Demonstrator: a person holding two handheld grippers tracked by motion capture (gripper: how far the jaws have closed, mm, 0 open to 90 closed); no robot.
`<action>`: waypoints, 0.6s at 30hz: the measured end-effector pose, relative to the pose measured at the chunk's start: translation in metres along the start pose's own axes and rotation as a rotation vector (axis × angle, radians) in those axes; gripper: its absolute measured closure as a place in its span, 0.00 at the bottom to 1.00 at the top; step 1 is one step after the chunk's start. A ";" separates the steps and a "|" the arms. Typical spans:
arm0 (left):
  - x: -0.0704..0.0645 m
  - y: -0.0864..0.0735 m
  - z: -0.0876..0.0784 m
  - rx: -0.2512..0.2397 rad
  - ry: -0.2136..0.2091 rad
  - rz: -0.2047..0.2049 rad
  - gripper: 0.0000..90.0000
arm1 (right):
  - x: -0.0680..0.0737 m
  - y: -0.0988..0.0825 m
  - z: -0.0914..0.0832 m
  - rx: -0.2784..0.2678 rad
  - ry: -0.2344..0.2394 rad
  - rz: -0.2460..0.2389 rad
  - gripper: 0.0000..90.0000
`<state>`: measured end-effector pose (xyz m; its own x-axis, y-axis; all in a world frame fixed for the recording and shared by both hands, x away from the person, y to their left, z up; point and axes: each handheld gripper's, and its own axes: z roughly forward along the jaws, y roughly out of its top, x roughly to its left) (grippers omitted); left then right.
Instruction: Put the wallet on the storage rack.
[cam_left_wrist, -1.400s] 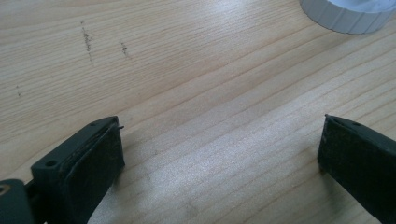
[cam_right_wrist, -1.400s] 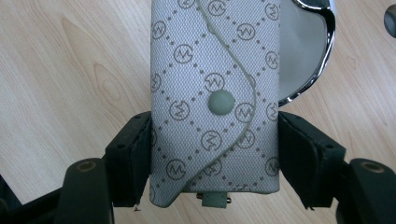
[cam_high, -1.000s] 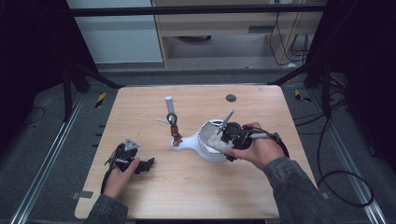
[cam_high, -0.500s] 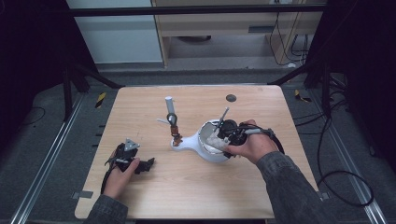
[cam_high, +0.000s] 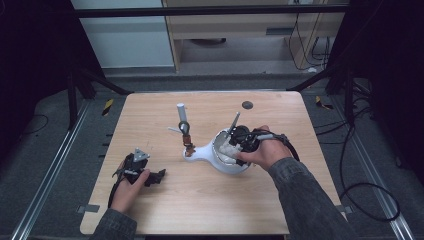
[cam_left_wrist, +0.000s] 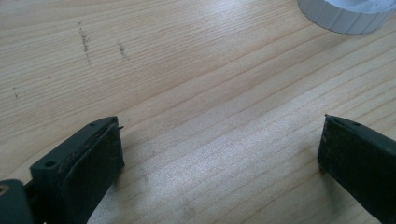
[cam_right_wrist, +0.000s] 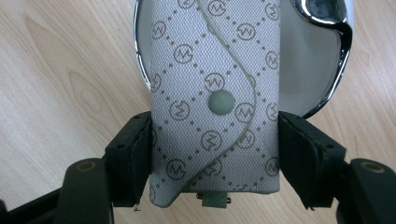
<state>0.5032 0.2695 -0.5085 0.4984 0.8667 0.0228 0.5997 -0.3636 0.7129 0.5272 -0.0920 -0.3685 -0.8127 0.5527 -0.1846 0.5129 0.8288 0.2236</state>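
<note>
Right gripper (cam_right_wrist: 215, 154) clamped on a grey monogram pouch (cam_right_wrist: 215, 93), over a white bowl (cam_high: 225, 162).

Jaws pressed against both long sides of the pouch, snap button facing the right gripper view, top end above the bowl's chrome rim (cam_right_wrist: 343, 51). Right hand (cam_high: 265, 150) reaching in from the right, forearm angled across the wooden table (cam_high: 280, 110). Left gripper (cam_high: 142, 172) resting near the table's left front, jaws spread wide above bare wood, left hand (cam_high: 129, 187) wrapped around its body.

High view: above near edge of worktop (cam_high: 150, 210), facing forward-down, far. Gripper views: close, along own jaws; right one shares white dish (cam_right_wrist: 308, 70) (cam_high: 220, 150) with high view.
</note>
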 end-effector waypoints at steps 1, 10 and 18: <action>0.000 0.000 0.000 0.001 -0.001 0.001 0.00 | 0.000 0.001 0.001 0.002 -0.003 -0.001 0.35; 0.000 0.000 0.000 0.000 -0.001 0.002 0.00 | -0.005 0.005 0.006 0.001 -0.008 0.007 0.35; 0.000 0.000 0.000 0.001 -0.003 0.003 0.00 | -0.005 0.010 0.010 0.001 -0.004 0.005 0.35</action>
<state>0.5032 0.2692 -0.5085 0.5015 0.8649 0.0228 0.5989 -0.3661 0.7123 0.5388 -0.0858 -0.3749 -0.8087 0.5576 -0.1876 0.5176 0.8259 0.2236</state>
